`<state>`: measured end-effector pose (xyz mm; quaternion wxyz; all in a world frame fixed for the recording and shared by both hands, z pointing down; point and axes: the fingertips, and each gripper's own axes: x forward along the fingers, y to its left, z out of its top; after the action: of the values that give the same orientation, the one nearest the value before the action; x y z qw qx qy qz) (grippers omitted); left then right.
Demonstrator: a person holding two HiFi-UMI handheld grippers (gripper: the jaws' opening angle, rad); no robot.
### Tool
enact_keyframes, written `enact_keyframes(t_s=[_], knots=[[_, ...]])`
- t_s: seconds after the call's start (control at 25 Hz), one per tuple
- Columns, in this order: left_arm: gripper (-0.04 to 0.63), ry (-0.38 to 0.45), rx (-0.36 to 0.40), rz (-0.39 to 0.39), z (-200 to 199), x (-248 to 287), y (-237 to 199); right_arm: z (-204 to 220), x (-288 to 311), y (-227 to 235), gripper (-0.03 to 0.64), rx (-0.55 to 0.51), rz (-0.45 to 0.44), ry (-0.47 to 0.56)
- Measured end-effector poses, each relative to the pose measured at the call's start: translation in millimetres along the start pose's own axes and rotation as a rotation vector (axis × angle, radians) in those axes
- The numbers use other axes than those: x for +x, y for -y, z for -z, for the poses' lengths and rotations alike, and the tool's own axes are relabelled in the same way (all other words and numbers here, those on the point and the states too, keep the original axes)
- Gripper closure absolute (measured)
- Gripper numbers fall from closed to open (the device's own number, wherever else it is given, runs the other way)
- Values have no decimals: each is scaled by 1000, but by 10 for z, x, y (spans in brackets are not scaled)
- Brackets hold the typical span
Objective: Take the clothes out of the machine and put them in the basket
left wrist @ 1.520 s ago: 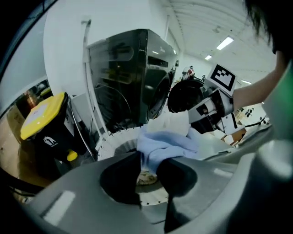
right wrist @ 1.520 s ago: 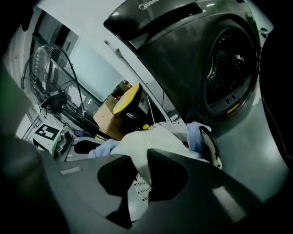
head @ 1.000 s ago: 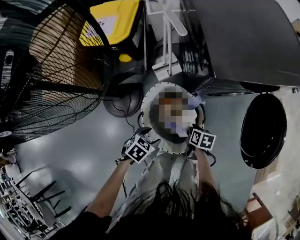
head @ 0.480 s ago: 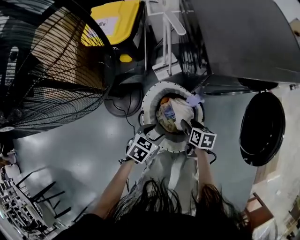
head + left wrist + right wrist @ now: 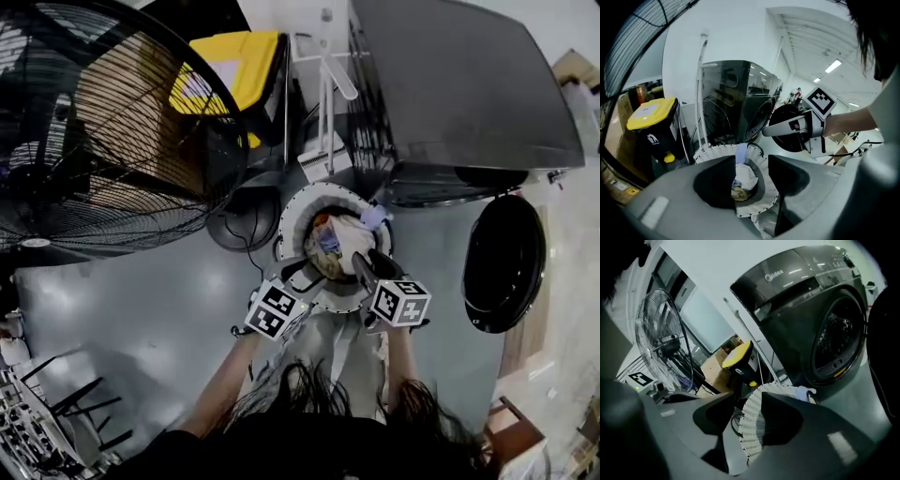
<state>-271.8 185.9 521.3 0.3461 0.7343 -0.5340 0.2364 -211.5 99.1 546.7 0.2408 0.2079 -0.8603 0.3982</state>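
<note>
A white slatted basket stands on the grey floor in front of the dark washing machine, whose round door hangs open. Crumpled light clothes lie in the basket, and a lavender piece hangs over its far rim. My left gripper hovers open over the near rim, empty. My right gripper hovers beside it; its jaws have just been closing, stand apart, and hold nothing. The left gripper view shows the clothes through the gap. The right gripper view shows the basket's wall and the drum opening.
A large black floor fan fills the left. A yellow-lidded bin and a white stand are behind the basket. A round black base with a cable lies to the basket's left. Metal racks are at lower left.
Both grippers have lifted up from the basket's near rim towards the camera. The clothes stay in the basket.
</note>
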Motion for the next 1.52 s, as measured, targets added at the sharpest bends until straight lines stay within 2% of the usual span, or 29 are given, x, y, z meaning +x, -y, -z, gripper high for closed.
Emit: enact_keyframes(t_s=[0.28,0.64,0.88,1.12,1.2,1.32,1.52], knots=[[368,79,43,2,-358,-383,182,-366,-491,-567,439,-97,-57,82],[376,138,91,34,-658,-880,395,-633,-1142,-1052,449,-158,-49,175],[382,124,125,63,-562,-992,608,-582,-1411,-1252,460,-175,-51,176],[417,124,112,59,-567,-1094,783,-552,-1621,-1377,465,-216,-67,147],[422,132,124,39,-577,-1150,804,-543,-1703,-1429,466,-228,-79,151],[468,156,144,-18,-601,-1255,827,-511,-1876,-1497,469,-242,-96,173],[483,202,85,-110,-598,-1480,1090,-390,-2143,-1610,471,-288,-154,158]])
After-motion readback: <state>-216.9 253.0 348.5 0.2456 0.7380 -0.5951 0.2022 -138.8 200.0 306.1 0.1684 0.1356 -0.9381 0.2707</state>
